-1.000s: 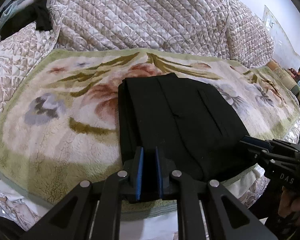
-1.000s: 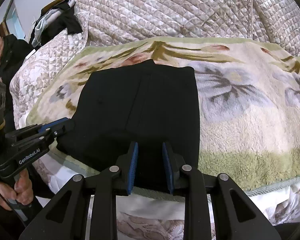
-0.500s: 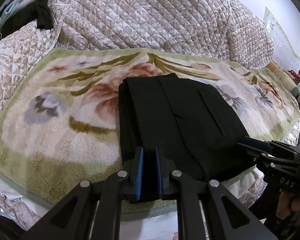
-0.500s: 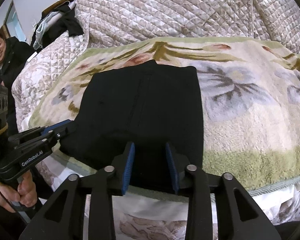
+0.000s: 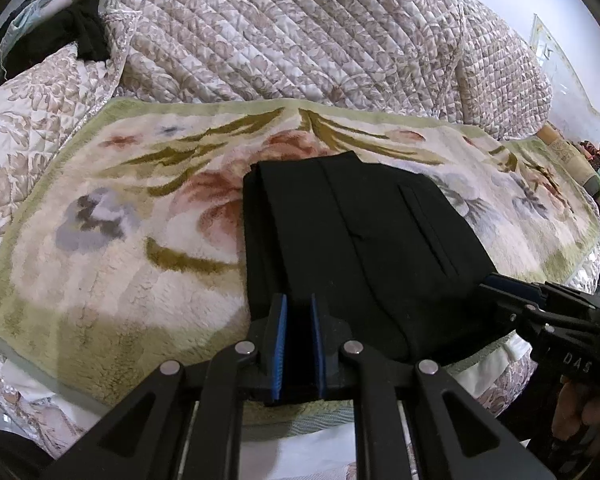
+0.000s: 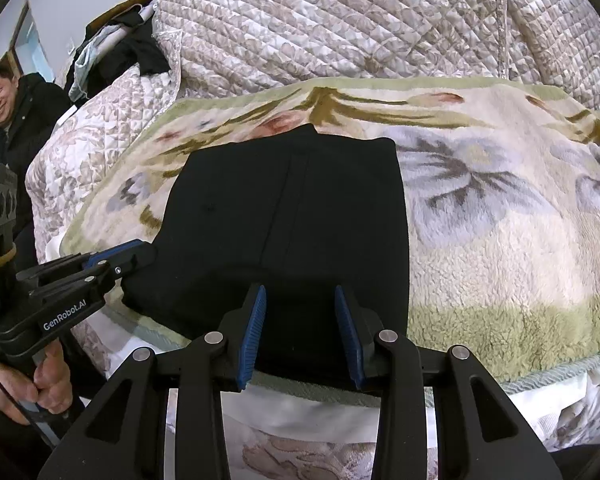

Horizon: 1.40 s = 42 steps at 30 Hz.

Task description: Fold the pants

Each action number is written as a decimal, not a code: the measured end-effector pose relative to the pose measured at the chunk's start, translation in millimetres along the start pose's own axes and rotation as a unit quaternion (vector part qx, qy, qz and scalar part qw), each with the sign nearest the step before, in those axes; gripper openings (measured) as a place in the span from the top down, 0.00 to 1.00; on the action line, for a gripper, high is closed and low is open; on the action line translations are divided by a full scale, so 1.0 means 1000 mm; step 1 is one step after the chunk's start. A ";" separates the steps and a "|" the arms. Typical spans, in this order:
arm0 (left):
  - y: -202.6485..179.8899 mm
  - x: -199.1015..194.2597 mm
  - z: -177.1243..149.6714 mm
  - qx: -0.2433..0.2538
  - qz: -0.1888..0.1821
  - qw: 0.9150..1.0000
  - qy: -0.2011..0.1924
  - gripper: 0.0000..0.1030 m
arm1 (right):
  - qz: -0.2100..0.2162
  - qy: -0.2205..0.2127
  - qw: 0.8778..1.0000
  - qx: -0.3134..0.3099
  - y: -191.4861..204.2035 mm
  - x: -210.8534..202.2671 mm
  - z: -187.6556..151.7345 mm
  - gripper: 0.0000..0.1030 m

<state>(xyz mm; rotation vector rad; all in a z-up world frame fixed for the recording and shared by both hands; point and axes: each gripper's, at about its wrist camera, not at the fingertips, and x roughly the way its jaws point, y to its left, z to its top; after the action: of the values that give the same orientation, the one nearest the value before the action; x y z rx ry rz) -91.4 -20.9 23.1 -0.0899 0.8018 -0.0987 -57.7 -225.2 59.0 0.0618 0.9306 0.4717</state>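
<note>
I saw the black pants [image 5: 352, 248] folded into a rectangle on the floral blanket [image 5: 112, 240]. My left claw [image 5: 299, 344] pinched their near edge; my right claw [image 6: 300, 334] stood parted over that edge, gripping nothing.

A home bedroom or living room — a quilted floral cover [image 5: 284, 36] drapes over soft furniture. A plush flowered blanket [image 5: 112, 248] lies on top, and clothes [image 6: 112, 52] are heaped behind.
</note>
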 end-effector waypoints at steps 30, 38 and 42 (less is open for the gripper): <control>0.044 0.062 0.051 -0.045 -0.071 0.996 0.026 0.31 | 0.059 0.044 0.993 0.097 -0.070 0.048 0.057 0.49; 0.035 0.073 0.051 -0.060 -0.104 0.992 0.037 0.30 | 0.068 0.046 0.992 0.101 -0.067 0.059 0.059 0.42; 0.031 0.068 0.041 -0.064 -0.118 0.990 0.040 0.32 | 0.076 0.046 0.991 0.104 -0.066 0.059 0.057 0.40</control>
<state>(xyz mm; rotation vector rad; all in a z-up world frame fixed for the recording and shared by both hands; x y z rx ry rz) -12.7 3.6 -0.4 -0.3034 0.8745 -0.2765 40.6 -251.2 32.7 0.3051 1.0675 0.5197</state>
